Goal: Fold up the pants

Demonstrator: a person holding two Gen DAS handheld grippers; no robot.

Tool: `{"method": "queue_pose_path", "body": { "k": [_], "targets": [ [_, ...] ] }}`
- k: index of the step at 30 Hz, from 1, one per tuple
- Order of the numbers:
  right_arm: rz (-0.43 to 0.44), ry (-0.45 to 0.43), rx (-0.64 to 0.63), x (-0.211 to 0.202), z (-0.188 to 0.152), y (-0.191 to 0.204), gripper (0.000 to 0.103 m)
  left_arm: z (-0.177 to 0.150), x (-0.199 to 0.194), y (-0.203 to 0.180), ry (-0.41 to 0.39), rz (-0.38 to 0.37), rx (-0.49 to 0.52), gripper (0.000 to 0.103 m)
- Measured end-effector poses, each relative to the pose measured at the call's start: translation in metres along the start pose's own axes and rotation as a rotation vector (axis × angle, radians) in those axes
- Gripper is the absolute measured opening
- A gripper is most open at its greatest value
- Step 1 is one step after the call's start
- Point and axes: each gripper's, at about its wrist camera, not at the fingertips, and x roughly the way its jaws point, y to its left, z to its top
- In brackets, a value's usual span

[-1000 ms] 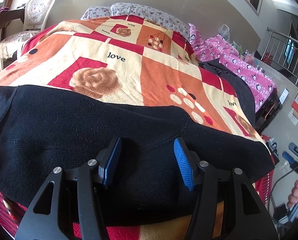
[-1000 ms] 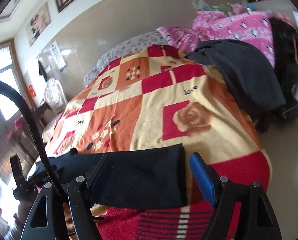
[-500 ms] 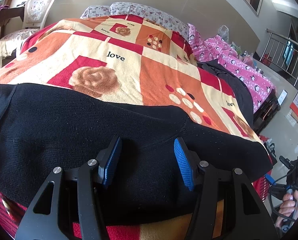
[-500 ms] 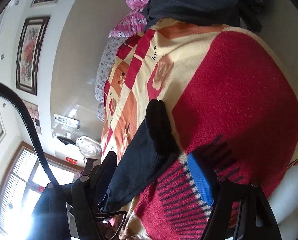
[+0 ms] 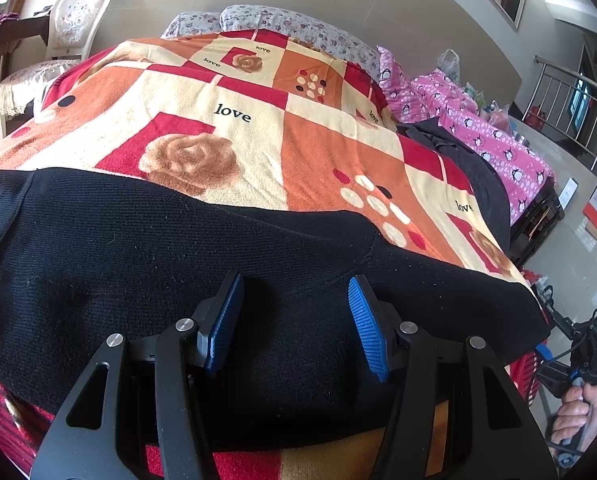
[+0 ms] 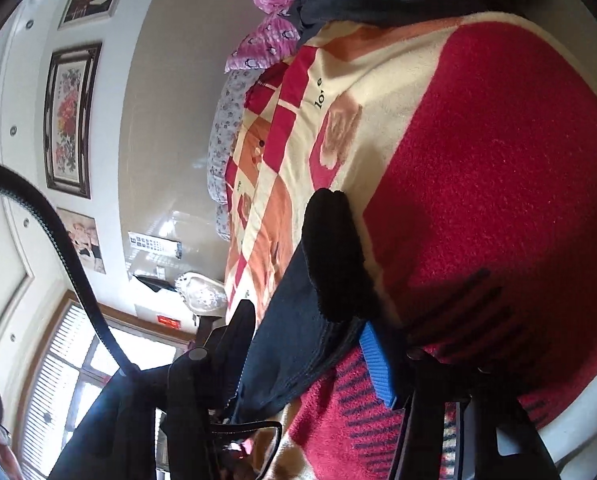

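Left gripper (image 5: 294, 320): blue pads spread, released, poised over black knitted pants (image 5: 138, 264) spread across the near edge of the red, orange and cream patterned blanket (image 5: 318, 152). Right gripper (image 6: 302, 356): rolled sideways, jaws just closing around the pants' leg end (image 6: 330, 256); firm clamping not discernible. Dark garment (image 5: 474, 168) and pink penguin-print bedding (image 5: 498, 136) at far side; left finger of right gripper largely hidden by fabric.

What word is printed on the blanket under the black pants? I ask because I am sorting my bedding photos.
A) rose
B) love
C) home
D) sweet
B: in the left wrist view the patterned blanket shows "love" in dark letters on a cream patch, just beyond the black pants.
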Motion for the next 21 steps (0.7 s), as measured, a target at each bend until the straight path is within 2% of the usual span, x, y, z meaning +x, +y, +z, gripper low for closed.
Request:
{"method": "queue_pose_path", "body": {
  "k": [6,13,21],
  "targets": [
    [-0.006,-0.01,0.015,-0.001,0.0,-0.008,0.033,-0.001,0.002,-0.006,0.006,0.03,0.031,0.057],
    [-0.074,-0.031,-0.032,0.002,0.002,0.002,0.032,-0.001,0.002,-0.006,0.006,0.032,0.034,0.057],
    [-0.038,-0.021,0.013,0.006,0.006,-0.006,0.032,-0.001,0.002,-0.007,0.005,0.032,0.032,0.057]
  ]
}}
